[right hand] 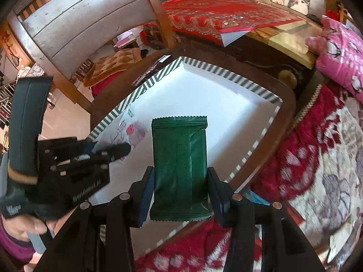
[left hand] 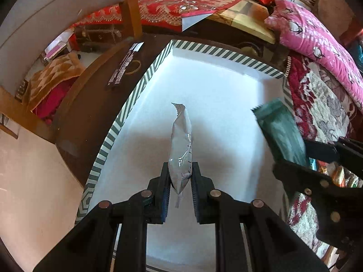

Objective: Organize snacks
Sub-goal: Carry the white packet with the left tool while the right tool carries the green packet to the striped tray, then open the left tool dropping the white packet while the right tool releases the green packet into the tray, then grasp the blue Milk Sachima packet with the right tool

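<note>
My left tongs point(left hand: 180, 190) pinch the white packet point(left hand: 181, 149) edge-on, right tongs point(right hand: 180, 195) clamp the green packet point(right hand: 180, 165) flat; the box point(left hand: 136, 93) lies below both.

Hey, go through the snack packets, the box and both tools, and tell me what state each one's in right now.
Silver-white foil snack packet: clamped edge-on in the left tool, over the box.
Dark green foil snack packet: gripped flat in the right tool, above the box.
White cardboard box with green-striped rim: open, nothing resting inside.
Left tool: shut on packet.
Right tool: shut on packet.

White packet point(left hand: 181, 145), green packet point(right hand: 180, 167), both gripped.
</note>
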`<state>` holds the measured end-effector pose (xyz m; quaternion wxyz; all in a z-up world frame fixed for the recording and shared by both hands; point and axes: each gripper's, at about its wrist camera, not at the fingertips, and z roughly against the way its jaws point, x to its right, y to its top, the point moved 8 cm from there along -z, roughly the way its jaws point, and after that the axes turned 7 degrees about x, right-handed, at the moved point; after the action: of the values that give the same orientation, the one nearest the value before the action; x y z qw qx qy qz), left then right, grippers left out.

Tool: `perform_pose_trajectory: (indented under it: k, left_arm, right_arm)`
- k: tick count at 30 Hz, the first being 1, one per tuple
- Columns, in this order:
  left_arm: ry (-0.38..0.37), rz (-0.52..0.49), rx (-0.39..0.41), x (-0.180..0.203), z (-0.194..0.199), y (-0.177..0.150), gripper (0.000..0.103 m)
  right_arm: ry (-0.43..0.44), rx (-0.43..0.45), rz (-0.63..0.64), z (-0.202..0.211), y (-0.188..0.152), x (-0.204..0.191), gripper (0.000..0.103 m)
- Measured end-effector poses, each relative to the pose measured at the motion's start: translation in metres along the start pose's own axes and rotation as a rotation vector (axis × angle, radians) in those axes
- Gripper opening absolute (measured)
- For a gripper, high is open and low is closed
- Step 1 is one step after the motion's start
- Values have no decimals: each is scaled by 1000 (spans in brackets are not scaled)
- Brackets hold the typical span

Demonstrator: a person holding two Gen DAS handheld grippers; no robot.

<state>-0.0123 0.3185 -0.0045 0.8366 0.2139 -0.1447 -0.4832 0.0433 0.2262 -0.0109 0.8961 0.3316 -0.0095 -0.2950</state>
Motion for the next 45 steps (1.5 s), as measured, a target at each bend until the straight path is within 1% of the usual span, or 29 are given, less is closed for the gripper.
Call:
perform_pose_trajectory:
  k: [4, 8, 10, 13, 15, 17, 18, 19, 20, 23, 24, 26, 28, 30, 32, 35, 38, 42, 45]
  left_arm:
    - [3, 7, -13, -5, -5, -4, 16]
    - [9, 9, -27, -8, -10, -7, 16]
    - [13, 12, -28, -9, -10, -8, 16]
    - [21, 14, -24, -9, -9, -8, 17]
    - [25, 13, -20, -8, -7, -8, 21]
    - [15, 21, -17, -5, -3, -7, 37]
    - [2, 28, -12, -3, 1, -7, 41]
    - [-6, 31, -4, -1, 5, -6, 49]
    - [-12, 32, 7, 2, 9, -4, 55]
    - [-24, 25, 32, 10, 20, 0, 61]
    - [-31, 24, 34, 14, 22, 0, 61]
    - [-50, 17, 36, 22, 27, 1, 61]
    - [-57, -6, 41, 32, 32, 1, 61]
    - [-67, -30, 42, 42, 35, 0, 63]
    - [-75, -45, 39, 48, 37, -1, 65]
    - [-83, -47, 30, 52, 36, -4, 66]
    - [-91, -41, 17, 53, 34, -5, 66]
    - [-90, -38, 9, 52, 32, -7, 66]
    - [-93, -38, 5, 53, 30, -7, 66]
  right_arm:
    - [6, -39, -8, -23, 2, -4, 49]
    - [13, -82, -34, -44, -4, -6, 50]
    - [5, -84, -52, -49, -10, -4, 50]
    - [25, -73, -78, -44, -14, -1, 53]
    - [34, -56, -86, -35, -14, 2, 54]
    - [48, -30, -92, -23, -11, 3, 60]
    - [44, -12, -89, -13, -11, 6, 62]
    - [32, 3, -85, -3, -11, 11, 68]
    - [17, 15, -84, 7, -13, 18, 70]
    - [-16, 21, -114, 26, -24, 40, 70]
    - [-41, 18, -142, 32, -32, 53, 70]
    - [-61, 12, -178, 36, -40, 67, 70]
    - [-81, 4, -188, 39, -51, 80, 70]
    - [-102, -1, -157, 41, -59, 87, 70]
    - [-102, -18, -110, 39, -65, 91, 70]
    - [-114, -47, -5, 31, -65, 96, 71]
    - [-113, -92, 125, 19, -61, 94, 73]
    - [-100, -187, 310, -4, -63, 87, 73]
    - [-96, -247, 377, -20, -64, 84, 73]
